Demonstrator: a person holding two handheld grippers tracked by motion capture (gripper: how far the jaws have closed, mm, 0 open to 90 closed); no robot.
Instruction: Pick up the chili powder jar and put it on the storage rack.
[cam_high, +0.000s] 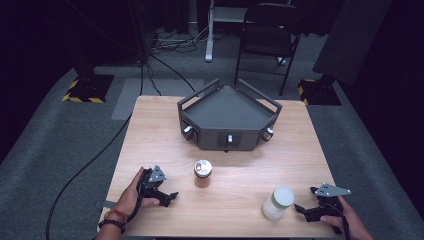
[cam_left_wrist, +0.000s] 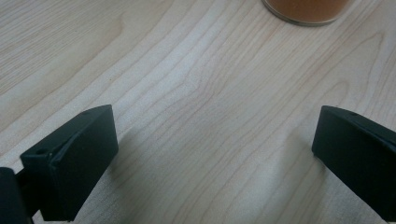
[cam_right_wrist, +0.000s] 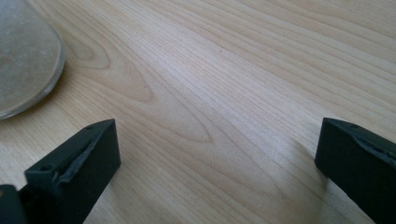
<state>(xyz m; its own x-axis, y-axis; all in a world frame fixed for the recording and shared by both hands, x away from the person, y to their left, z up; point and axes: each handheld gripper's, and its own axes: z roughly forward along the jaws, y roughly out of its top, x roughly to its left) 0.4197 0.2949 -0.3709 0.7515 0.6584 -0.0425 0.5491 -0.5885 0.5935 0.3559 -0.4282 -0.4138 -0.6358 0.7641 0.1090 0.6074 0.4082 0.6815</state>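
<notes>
On the wooden table (cam_high: 150, 130) stands a small jar with orange-brown contents and a metal lid (cam_high: 202, 173), near the middle front. A white jar with a pale lid (cam_high: 278, 203) stands at the front right. My left gripper (cam_high: 170, 198) rests at the front left, held by a hand, jaws open and pointing toward the orange jar (cam_left_wrist: 306, 10), whose base is at the top of the left gripper view. My right gripper (cam_high: 302, 209) rests at the front right, open, just right of the white jar (cam_right_wrist: 23, 60). Nothing lies between either pair of jaws.
A dark grey angular tray-topped cabinet with knobbed drawers (cam_high: 229, 117) sits at the back middle of the table. Beyond the table are a folding chair (cam_high: 267, 35), stand bases with yellow-black tape (cam_high: 87, 89) and cables on grey carpet.
</notes>
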